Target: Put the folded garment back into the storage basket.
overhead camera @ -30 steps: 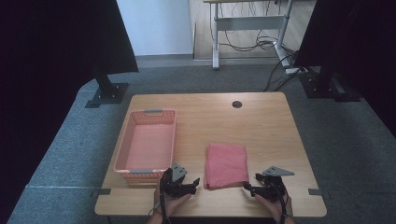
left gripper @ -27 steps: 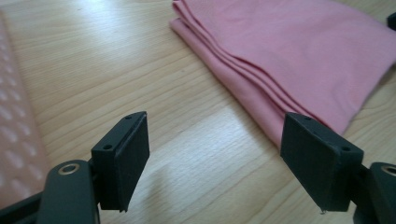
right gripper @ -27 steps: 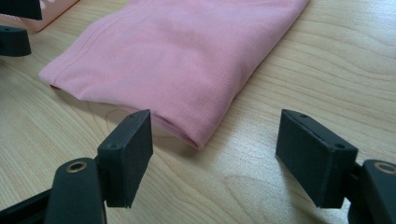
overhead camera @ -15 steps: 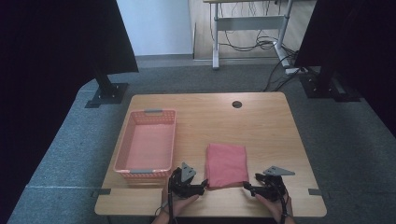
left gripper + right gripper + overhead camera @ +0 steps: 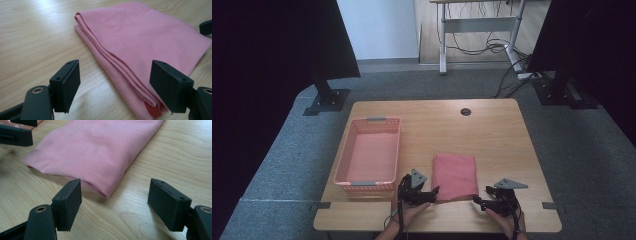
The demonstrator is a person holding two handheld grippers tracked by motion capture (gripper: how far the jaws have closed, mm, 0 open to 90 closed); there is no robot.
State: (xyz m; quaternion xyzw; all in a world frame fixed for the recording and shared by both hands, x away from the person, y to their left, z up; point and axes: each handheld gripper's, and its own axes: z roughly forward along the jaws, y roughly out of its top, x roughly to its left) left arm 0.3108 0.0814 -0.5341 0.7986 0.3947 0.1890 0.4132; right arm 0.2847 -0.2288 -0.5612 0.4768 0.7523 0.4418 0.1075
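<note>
In the high view a folded pink cloth [image 5: 455,176] lay flat on the light wooden tabletop [image 5: 492,135], in the lower middle of the frame, with a pink plastic basket [image 5: 369,155] well to its left. The left tongs [image 5: 433,190] sat at the cloth's lower left corner and the right tongs [image 5: 477,200] just off its lower right corner, each held by a hand at the bottom edge. In the left gripper view the left tongs [image 5: 115,75] stood wide open, holding nothing, with the cloth's layered folded edge [image 5: 140,50] running between the jaws. In the right gripper view the right tongs [image 5: 115,197] were likewise wide open and empty, the cloth's rounded corner [image 5: 100,152] lying just ahead, nearer the left jaw.
</note>
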